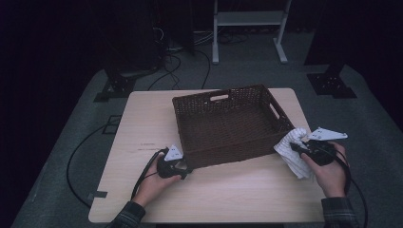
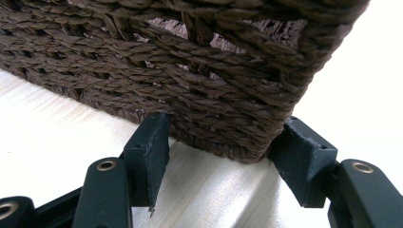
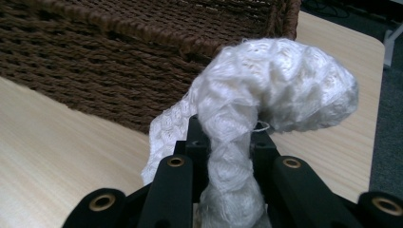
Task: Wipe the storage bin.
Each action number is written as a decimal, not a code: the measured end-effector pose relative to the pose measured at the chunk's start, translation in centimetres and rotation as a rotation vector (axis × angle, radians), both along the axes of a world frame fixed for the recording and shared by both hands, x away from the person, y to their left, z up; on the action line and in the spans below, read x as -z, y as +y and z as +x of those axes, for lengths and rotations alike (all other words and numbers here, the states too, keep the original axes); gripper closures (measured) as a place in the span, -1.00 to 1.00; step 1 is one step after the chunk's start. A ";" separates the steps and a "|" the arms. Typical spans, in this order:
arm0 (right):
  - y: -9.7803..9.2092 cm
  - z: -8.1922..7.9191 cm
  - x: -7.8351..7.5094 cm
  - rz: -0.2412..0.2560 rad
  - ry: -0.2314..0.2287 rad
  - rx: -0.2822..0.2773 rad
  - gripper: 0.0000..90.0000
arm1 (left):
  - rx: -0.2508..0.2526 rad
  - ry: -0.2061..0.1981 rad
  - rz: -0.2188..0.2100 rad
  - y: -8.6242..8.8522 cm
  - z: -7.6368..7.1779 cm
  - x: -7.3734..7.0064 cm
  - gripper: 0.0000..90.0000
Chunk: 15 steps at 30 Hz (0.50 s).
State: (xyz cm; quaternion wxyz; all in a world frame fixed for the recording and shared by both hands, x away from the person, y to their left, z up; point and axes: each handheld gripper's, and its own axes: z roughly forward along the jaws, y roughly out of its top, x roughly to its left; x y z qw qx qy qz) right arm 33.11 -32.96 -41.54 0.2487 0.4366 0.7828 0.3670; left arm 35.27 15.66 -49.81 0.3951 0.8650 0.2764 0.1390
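Note:
A dark brown woven basket (image 1: 228,154) stands on the light wooden table (image 1: 142,123), with nothing inside it. My left gripper (image 1: 183,166) sits low at the basket's near left corner. In the left gripper view its jaws (image 2: 225,130) are spread wide, one on each side of that corner of the basket (image 2: 190,80), tips against the weave. My right gripper (image 1: 297,148) hovers beside the basket's near right corner, shut on a white knitted cloth (image 1: 291,149). The cloth (image 3: 275,80) bulges up over the right gripper (image 3: 228,137) and hangs below it, in front of the basket wall (image 3: 95,52).
Cables (image 1: 76,161) run over the grey floor left of the table. A white frame stand (image 1: 247,19) and dark equipment stand behind the table. Bare tabletop lies in front of the basket and along its left side.

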 end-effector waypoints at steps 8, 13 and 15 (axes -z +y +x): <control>-0.2 1.0 1.5 0.004 0.031 0.009 0.69 | 0.003 -0.002 0.000 0.0 0.0 0.0 -0.13; -0.3 1.3 2.4 0.003 0.055 0.011 0.69 | 0.003 -0.002 0.000 0.0 0.0 0.0 -0.13; -0.3 1.4 2.8 0.001 0.067 0.012 0.69 | 0.003 -0.002 0.000 0.0 0.0 0.0 -0.13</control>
